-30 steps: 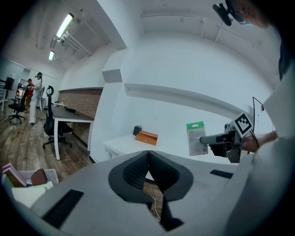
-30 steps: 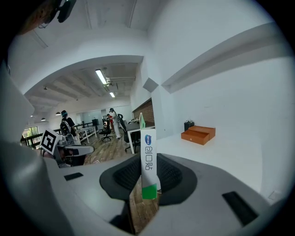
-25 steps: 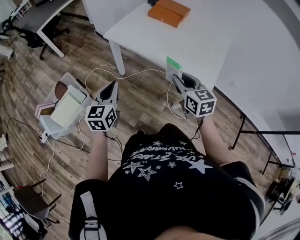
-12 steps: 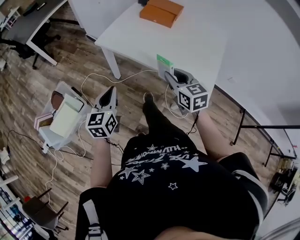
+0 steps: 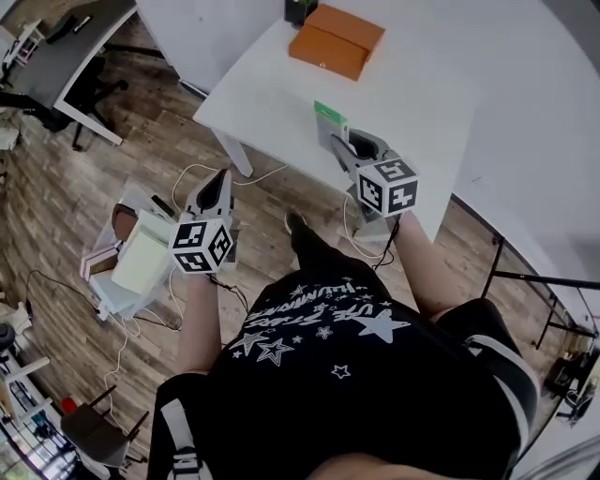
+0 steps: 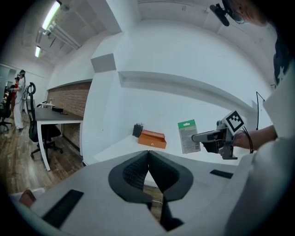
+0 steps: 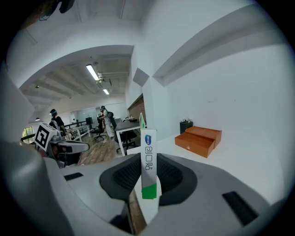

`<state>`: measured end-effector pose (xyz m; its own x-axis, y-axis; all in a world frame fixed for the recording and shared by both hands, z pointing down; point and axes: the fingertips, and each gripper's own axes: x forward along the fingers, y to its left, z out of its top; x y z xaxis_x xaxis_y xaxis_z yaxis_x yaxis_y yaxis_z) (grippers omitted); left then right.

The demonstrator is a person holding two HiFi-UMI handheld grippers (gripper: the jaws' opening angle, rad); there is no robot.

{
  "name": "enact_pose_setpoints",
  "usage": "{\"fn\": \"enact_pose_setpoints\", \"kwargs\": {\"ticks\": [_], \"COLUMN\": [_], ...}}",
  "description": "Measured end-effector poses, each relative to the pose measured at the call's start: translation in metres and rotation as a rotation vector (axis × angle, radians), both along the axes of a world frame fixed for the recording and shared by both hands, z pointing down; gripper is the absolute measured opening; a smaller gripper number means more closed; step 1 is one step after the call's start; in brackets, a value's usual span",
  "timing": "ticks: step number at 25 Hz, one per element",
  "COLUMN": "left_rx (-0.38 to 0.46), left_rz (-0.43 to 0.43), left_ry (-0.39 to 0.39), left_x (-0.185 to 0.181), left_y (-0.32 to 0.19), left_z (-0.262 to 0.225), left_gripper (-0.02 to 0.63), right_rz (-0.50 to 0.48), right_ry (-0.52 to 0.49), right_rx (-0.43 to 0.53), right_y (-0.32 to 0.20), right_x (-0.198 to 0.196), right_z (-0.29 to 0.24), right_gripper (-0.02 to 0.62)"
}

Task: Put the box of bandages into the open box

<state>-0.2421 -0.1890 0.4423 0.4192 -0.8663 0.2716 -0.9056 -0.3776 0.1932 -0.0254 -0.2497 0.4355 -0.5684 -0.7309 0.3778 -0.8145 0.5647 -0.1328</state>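
Observation:
The box of bandages (image 5: pixel 330 122), white with a green end, stands upright between the jaws of my right gripper (image 5: pixel 340 142), which is shut on it over the near edge of the white table (image 5: pixel 272 103). In the right gripper view the bandage box (image 7: pixel 148 166) shows edge-on between the pads. The orange box (image 5: pixel 336 40) lies at the far side of the table, its upper part set back; it also shows as the orange box (image 7: pixel 198 139) ahead. My left gripper (image 5: pixel 219 180) hangs over the wood floor left of the table, shut and empty (image 6: pixel 148 153).
A black pen holder (image 5: pixel 300 9) stands behind the orange box. A white cart (image 5: pixel 141 255) with papers sits on the floor at left, with cables (image 5: pixel 202 169) around it. A grey desk (image 5: pixel 56 37) and chair are at top left. The person's leg (image 5: pixel 314 246) is forward.
The person has stepped toward the white table, so it and the orange box are nearer. My right gripper with the bandage box now reaches over the table's edge.

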Motion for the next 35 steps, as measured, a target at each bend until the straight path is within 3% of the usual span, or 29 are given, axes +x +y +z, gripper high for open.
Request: {"fn": "enact_pose_setpoints", "kwargs": {"ticks": [8, 16, 23, 35], "left_rx": [-0.005, 0.002, -0.010, -0.073], "left_rz": [0.024, 0.055, 0.067, 0.052], "left_ry": [0.000, -0.012, -0.031, -0.022], "left_x": [0.021, 0.053, 0.065, 0.078], "left_y": [-0.136, -0.243, -0.313, -0.399], "left_z": [-0.004, -0.012, -0.009, 0.028], "left_gripper": [0.020, 0.020, 0.020, 0.020], "right_rz": [0.039, 0.109, 0.161, 0.089], "right_ry": [0.037, 0.103, 0.164, 0.386], "right_rx": [-0.060, -0.049, -0.037, -0.077], "right_y": [-0.126, -0.244, -0.334, -0.440], "right_x": [0.025, 0.077, 0.103, 0.106], "right_z": [0.016, 0.014, 0.016, 0.087], "right_gripper": [0.114, 0.114, 0.114, 0.114]}}
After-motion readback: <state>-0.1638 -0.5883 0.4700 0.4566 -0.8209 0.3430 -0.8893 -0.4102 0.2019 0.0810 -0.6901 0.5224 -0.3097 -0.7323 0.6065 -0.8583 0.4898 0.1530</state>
